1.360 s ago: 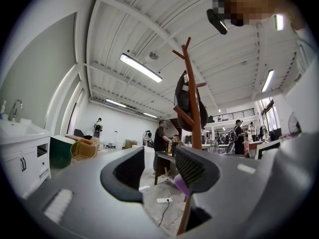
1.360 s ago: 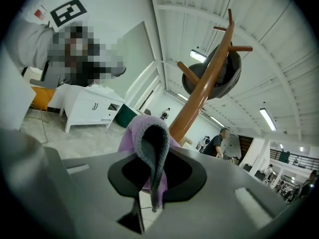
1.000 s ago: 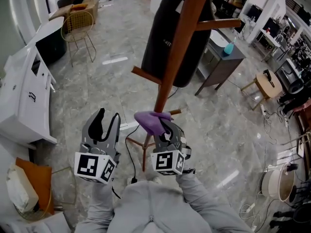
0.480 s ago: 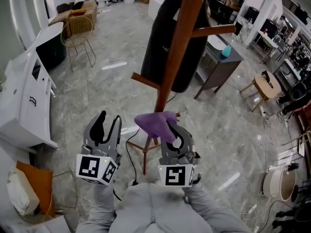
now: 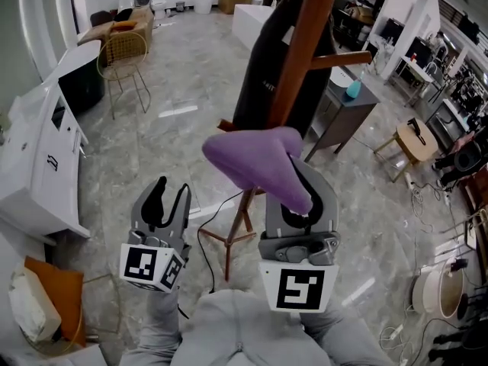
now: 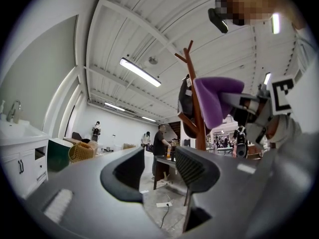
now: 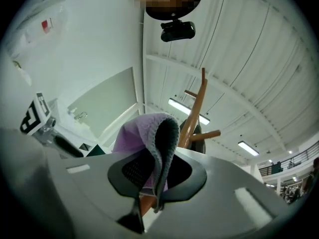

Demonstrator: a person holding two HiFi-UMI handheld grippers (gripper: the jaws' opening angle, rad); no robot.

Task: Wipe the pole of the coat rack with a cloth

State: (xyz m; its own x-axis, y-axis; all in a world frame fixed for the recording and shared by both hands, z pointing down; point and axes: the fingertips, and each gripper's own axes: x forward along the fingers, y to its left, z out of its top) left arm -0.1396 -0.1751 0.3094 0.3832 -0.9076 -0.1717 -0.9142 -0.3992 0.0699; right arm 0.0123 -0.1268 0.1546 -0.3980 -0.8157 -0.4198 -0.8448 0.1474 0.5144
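A wooden coat rack pole rises through the middle of the head view, with a black garment hanging behind it. My right gripper is shut on a purple cloth, raised high and close in front of the pole. In the right gripper view the cloth folds over the jaws with the pole just behind it. My left gripper is open and holds nothing, lower left of the pole. The left gripper view shows the pole and the cloth at upper right.
The rack's splayed legs and a black cable lie on the marble floor below. A white cabinet stands left, a wire chair far left, a dark side table and a stool right.
My right gripper has risen with the purple cloth, from low on the pole near the legs up toward the camera. The left gripper has stayed in place.
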